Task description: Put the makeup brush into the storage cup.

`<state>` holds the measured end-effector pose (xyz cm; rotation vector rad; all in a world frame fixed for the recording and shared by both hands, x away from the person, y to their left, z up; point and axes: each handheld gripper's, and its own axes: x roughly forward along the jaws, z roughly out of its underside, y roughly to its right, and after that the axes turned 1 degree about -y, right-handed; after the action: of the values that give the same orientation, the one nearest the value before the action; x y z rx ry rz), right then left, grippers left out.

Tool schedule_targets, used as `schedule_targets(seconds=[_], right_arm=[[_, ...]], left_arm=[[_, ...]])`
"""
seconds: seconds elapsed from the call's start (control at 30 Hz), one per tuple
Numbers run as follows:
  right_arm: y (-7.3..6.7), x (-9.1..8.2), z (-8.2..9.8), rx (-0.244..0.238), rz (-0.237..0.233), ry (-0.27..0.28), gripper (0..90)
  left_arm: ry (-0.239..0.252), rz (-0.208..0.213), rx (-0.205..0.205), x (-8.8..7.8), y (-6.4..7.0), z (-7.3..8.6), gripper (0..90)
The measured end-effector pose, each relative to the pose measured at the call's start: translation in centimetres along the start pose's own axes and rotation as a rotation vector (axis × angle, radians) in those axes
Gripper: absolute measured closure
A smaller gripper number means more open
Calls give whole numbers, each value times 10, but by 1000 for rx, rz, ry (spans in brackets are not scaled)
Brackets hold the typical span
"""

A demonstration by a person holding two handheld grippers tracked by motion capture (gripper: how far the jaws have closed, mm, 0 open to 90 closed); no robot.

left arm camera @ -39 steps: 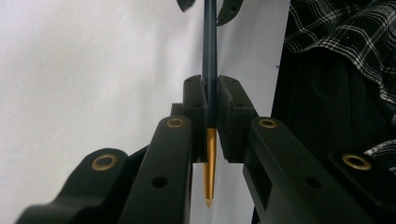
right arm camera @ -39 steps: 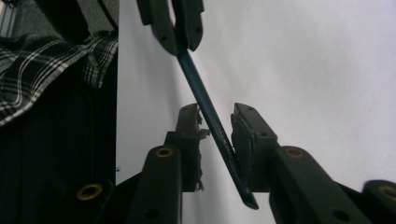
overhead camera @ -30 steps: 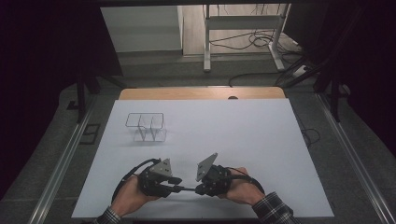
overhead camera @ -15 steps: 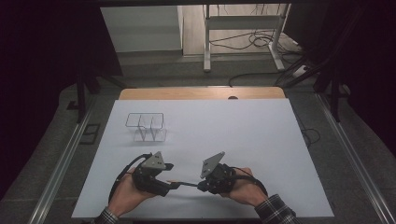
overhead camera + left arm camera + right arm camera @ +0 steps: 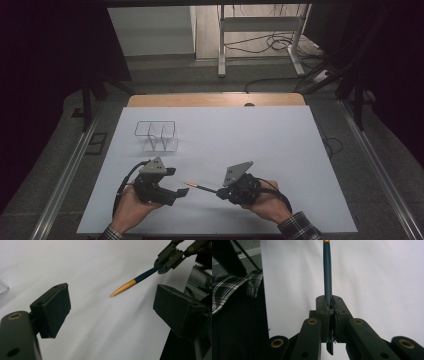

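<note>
Left of centre in the high view, the left gripper (image 5: 176,182) sits low over the white table (image 5: 250,135), jaws spread after just opening, nothing between them; a clear wire-edged rack (image 5: 156,136) stands well above it in frame. The dark blue pen with a gold tip (image 5: 199,186) lies between the grippers, long axis near-level, tip pointing left toward the left gripper. The right gripper (image 5: 218,192), lower centre-right, is pinched tight on the pen's rear end.

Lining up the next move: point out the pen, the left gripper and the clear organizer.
pen (image 5: 140,278), left gripper view, dark barrel.
left gripper (image 5: 181,182), high view, between its open fingertips.
clear organizer (image 5: 156,136), high view, middle divider.
</note>
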<state>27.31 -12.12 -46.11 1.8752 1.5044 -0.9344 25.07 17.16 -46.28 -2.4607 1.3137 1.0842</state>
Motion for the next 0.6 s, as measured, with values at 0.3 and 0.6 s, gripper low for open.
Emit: schedule_targets(seconds=[0.3, 0.6], right_arm=[[0, -14, 7, 48, 63, 74, 843], [-5, -20, 10, 85, 112, 133, 843]], left_arm=[[68, 49, -112, -7, -6, 4, 140], [139, 137, -197, -6, -6, 6, 152]])
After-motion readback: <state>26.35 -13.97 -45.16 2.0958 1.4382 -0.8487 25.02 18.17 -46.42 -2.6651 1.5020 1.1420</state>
